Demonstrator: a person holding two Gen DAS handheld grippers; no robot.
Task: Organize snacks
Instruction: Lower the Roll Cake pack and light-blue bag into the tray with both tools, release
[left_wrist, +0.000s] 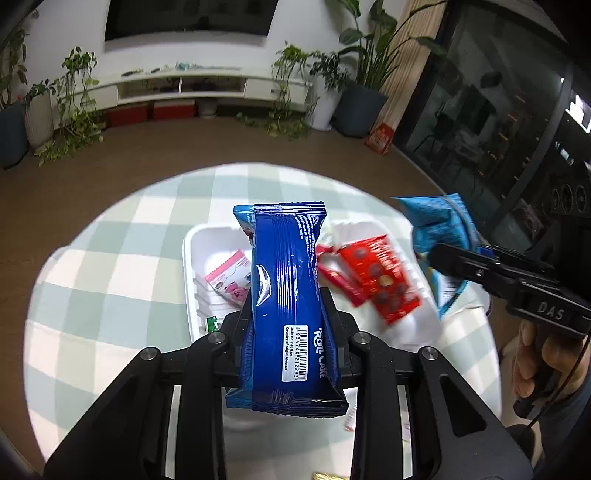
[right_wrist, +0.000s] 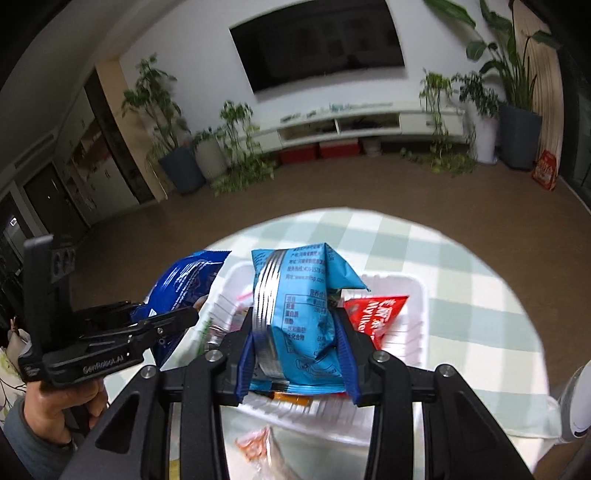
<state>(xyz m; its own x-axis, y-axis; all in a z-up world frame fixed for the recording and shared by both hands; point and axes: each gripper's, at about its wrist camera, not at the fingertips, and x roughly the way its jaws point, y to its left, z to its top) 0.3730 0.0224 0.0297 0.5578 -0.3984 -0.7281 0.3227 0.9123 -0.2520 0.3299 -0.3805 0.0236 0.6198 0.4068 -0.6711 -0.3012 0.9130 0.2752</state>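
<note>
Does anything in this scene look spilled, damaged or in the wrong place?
Nothing looks spilled or torn. A few snacks lie outside the white tray on the checked tablecloth: an orange-patterned packet close to the camera. The red packets lie crooked in the tray.

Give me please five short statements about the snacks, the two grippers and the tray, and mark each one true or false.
1. The left gripper is shut on a dark blue cake pack. True.
2. The right gripper is open and holds nothing. False: it is shut on a light blue snack bag.
3. A red packet lies in the white tray. True.
4. The tray stands on a bare wooden table. False: it stands on a green and white checked tablecloth.
5. Both held packs are above the tray. True.
</note>
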